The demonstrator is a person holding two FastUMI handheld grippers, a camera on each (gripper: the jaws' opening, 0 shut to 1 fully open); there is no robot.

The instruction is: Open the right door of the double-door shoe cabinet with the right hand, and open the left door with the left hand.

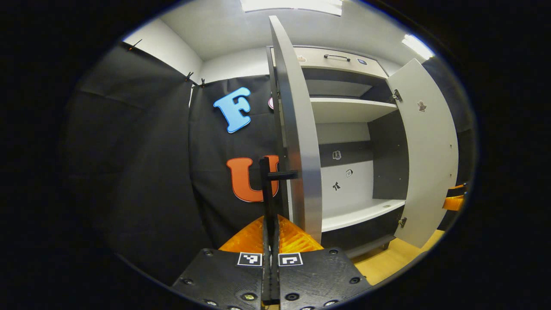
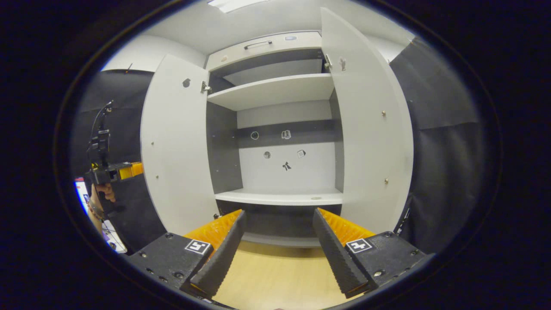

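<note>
The tall white-fronted double-door shoe cabinet [image 2: 284,129] with its dark grey inner walls stands with both doors swung wide, so the job looks close to done. In the left gripper view the left gripper [image 1: 270,215] has its fingers drawn together on the thin black bar handle [image 1: 270,181] of the flat white left door [image 1: 301,142], seen nearly edge-on; that grip is likely what holds the door out. The flat white right door [image 1: 426,155] hangs open on its hinges, nothing touching it. The right gripper view faces the cabinet squarely: the right gripper [image 2: 280,241] hovers over the pale wooden floor [image 2: 280,271], fingers spread and empty, short of the white lower shelf [image 2: 280,198]. It also takes in a hand [image 2: 101,191] holding the other gripper beyond the left door.
</note>
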